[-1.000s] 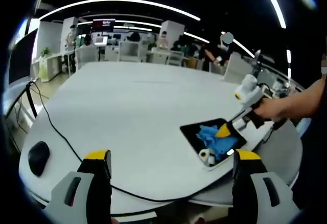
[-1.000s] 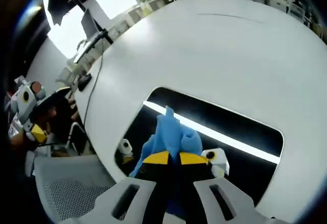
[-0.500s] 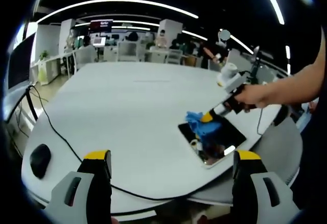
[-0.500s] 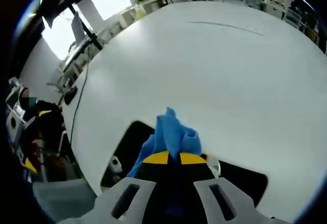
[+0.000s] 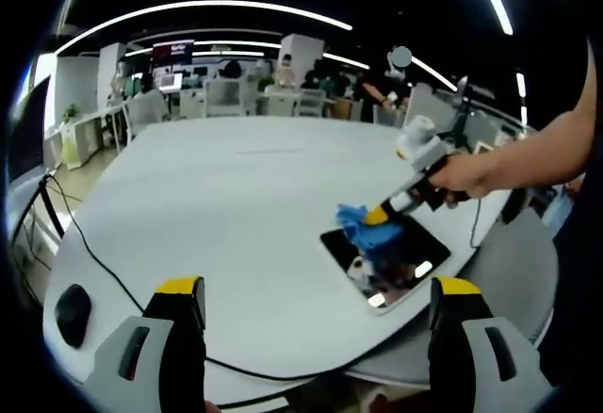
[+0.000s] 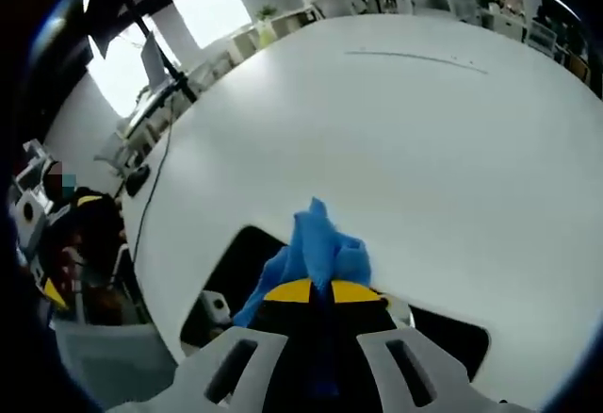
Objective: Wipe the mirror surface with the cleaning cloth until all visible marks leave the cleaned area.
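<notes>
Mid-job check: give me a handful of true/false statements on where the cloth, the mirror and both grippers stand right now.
1. The right gripper is shut on the blue cloth. True.
2. The cloth sits at the far edge of the mirror, partly over the white table. True.
3. The left gripper is holding the mirror down. False: its jaws stand wide apart with nothing between them, well short of the mirror.
4. The mirror stands upright against a wall. False: it lies flat on the table near the table's edge.
5. A black mouse with a cable lies on the table, away from the mirror. True.
</notes>
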